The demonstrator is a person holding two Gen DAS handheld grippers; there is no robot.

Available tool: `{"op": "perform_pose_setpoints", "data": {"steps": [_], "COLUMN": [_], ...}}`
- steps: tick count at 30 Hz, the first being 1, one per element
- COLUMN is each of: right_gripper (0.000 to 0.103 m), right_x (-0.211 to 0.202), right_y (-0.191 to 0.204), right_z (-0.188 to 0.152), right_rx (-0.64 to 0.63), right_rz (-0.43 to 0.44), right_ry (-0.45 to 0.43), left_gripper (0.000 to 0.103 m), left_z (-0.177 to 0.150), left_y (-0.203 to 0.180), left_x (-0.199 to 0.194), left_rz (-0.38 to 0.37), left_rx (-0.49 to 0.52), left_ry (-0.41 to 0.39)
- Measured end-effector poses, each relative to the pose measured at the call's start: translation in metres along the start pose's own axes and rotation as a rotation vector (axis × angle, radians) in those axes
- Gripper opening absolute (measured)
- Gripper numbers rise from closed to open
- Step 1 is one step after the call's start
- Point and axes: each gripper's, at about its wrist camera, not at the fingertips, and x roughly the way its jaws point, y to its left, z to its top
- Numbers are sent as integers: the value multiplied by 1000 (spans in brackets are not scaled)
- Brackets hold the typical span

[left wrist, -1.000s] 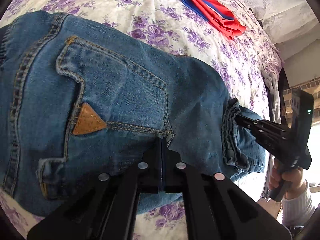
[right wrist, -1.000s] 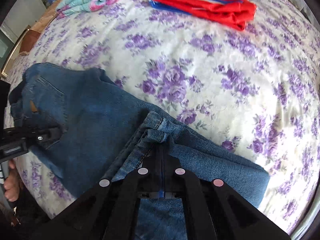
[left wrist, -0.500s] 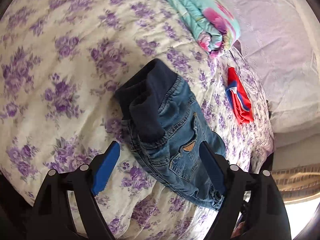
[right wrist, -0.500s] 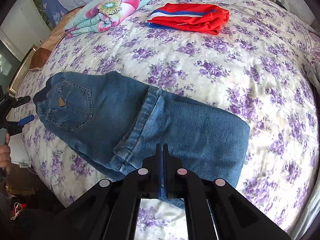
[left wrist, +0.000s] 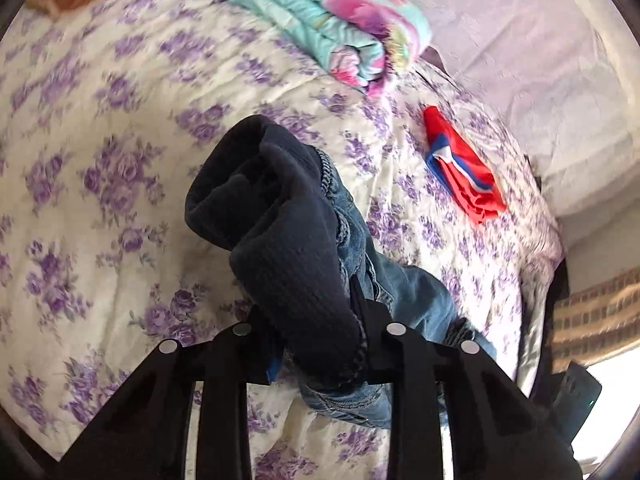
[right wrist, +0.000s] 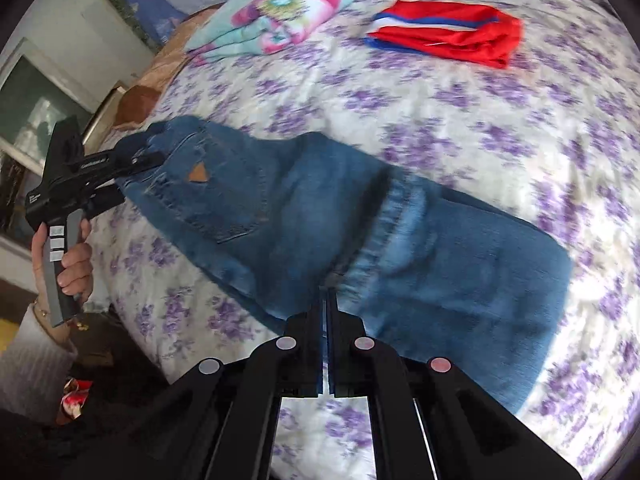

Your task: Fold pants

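Note:
Blue jeans (right wrist: 304,216) lie folded once across the flowered bed, legs doubled over to the right, back pocket with a tan triangle patch facing up. Their dark knit waistband (left wrist: 288,240) bunches up in the left wrist view. My left gripper (left wrist: 320,320) is closed around the waistband end; it also shows in the right wrist view (right wrist: 148,160), gripping that end at the left. My right gripper (right wrist: 325,300) is shut with its tips at the near edge of the jeans by the cuffs; whether denim is between them is unclear.
A folded red, white and blue garment (right wrist: 452,36) lies at the far side of the bed. A rolled turquoise floral quilt (right wrist: 280,20) lies at the far left. The flowered bedspread (right wrist: 440,112) surrounds the jeans. The bed edge runs along the near left.
My left gripper was open above the waistband half a second ago; it has moved in and closed on it. My right gripper stays shut at the near edge of the jeans.

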Motion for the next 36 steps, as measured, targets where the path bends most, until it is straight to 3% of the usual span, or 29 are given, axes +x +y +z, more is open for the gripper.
{"op": "perform_pose_setpoints", "data": {"steps": [3,6,9,14,17,19,21,23,27,29,33,36], "right_gripper": [3,1,0,0,2,2,2,2,2,2,2,3], "right_x": [38,64,91,104,90,93,104,102,89,73,11,-41], "right_y": [17,23,18,-1,16,32,43,49,50,44,13,-24], "right_z": [20,35,50,67,60,47,30,16,9,8,3,-8], "right_rx": [-32,-45,-29,96,34,-26,-66,-94,-90,-71,17,109], "right_rz": [18,-15,-107,-61,4,42,49,39,44,48,7,-76], "right_ry": [10,-25,-17,46,36,82,141,119,136,120,-34,-136], "left_gripper": [26,26,26,26,26,26,26,26,25,24,24,24], "left_z": [-5,-3,-6,-7,-6,-6,-5,-4,-7,-11,-30,-51], "left_y": [-16,-12,-6,10,18,18,14,6,-28,-57,-125,-173], "left_x": [-6,-9,-11,-5,-2,-2,-3,-3,-12,-20,-32,-34], "left_rz": [39,7,-9,-26,-42,-44,-46,-31,1,26,53,-9], "left_rx": [79,49,55,-4,-27,-19,-8,19,146,259,509,648], "left_ry": [-21,-25,-24,-3,9,9,12,12,-12,-34,-71,-76]}}
